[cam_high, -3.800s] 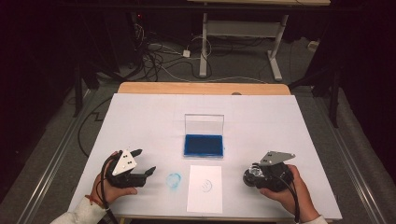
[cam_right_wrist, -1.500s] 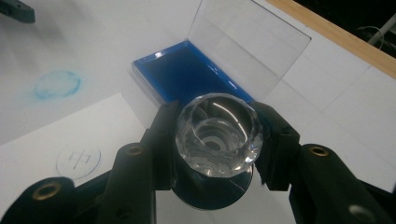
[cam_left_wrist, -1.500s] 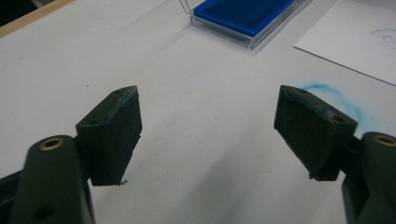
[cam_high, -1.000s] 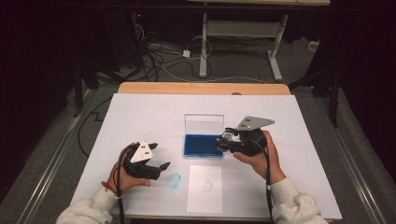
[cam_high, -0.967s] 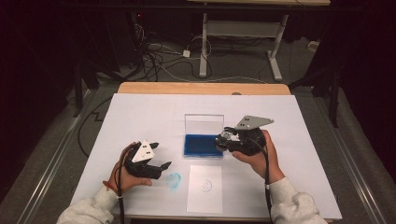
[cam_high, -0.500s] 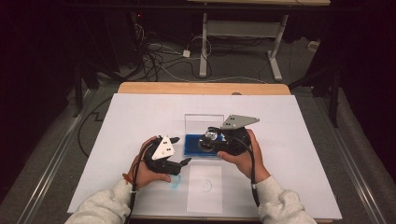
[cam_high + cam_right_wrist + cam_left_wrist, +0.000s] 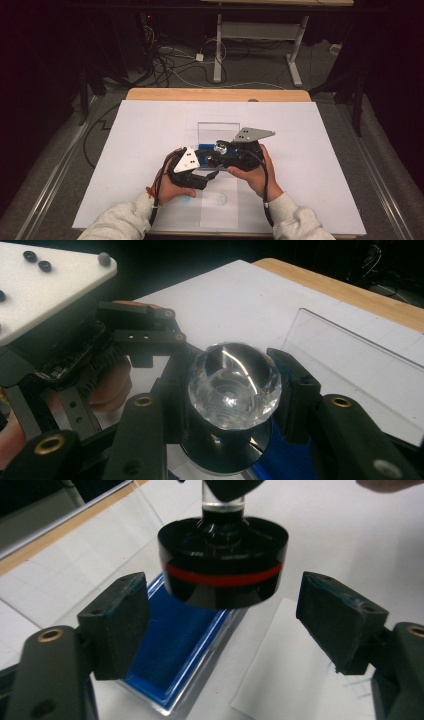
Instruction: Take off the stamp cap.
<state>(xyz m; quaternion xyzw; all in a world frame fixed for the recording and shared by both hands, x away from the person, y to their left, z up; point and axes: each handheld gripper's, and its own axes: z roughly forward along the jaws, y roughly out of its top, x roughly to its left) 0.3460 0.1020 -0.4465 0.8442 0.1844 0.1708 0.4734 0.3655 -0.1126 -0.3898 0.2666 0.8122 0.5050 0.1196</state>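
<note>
a black stamp (image 7: pixel 223 562) with a red band and a clear faceted knob (image 7: pixel 234 385) is hanging over the near edge of the blue ink pad (image 7: pixel 172 652), which is sitting in its clear open case (image 7: pixel 218 131) on the white-covered bench (image 7: pixel 310 145), with a sheet of paper (image 7: pixel 220 202) lying just in front. the right gripper (image 7: pixel 220 149) is grasping the stamp, its jaws clenching on the stem just below the knob. the left gripper (image 7: pixel 209 176) is facing the stamp's black base from the side, its jaws released and standing clear of it on both flanks, having just been closing with the base between them.
</note>
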